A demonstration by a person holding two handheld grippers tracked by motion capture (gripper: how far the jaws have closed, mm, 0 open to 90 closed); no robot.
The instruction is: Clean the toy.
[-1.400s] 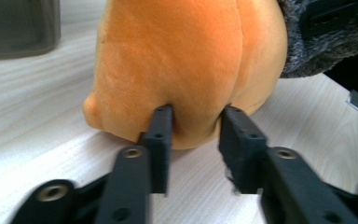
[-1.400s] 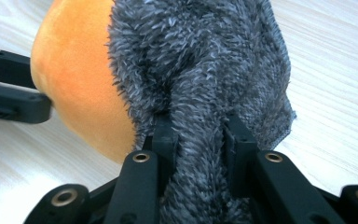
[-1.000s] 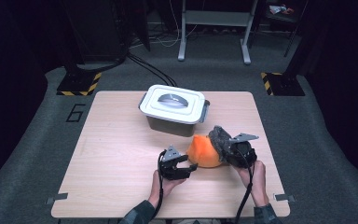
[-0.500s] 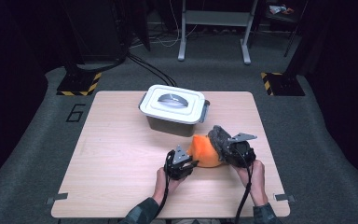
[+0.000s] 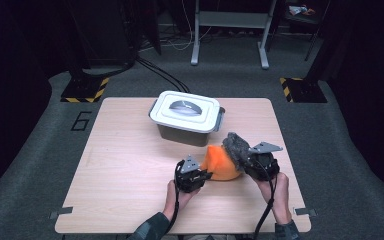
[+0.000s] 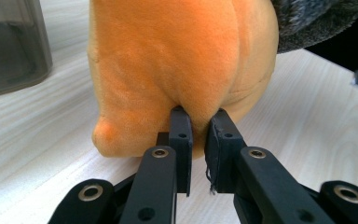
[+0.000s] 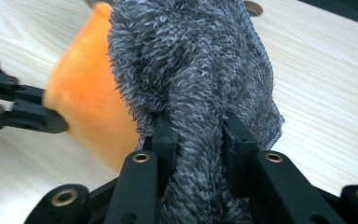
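An orange plush toy (image 5: 220,164) with a grey fuzzy part (image 5: 235,144) lies on the wooden table (image 5: 120,165), near its front. My left gripper (image 5: 207,174) comes at it from the left. Its jaws have just been closing and now pinch a fold of the orange plush (image 6: 177,60) between the left gripper's (image 6: 199,116) pads. My right gripper (image 5: 243,158) is shut on the grey fuzzy part (image 7: 191,70), which bulges up between the right gripper's (image 7: 198,123) fingers. The orange plush (image 7: 88,102) shows behind it.
A grey tub with a white clip-on lid (image 5: 185,111) stands just behind the toy, and its wall (image 6: 9,46) is close on the left in the left gripper view. Bare table lies to the left and right. Dark floor surrounds the table.
The left gripper's jaws have closed from wide apart onto the orange plush. The right gripper and the toy have stayed where they were.
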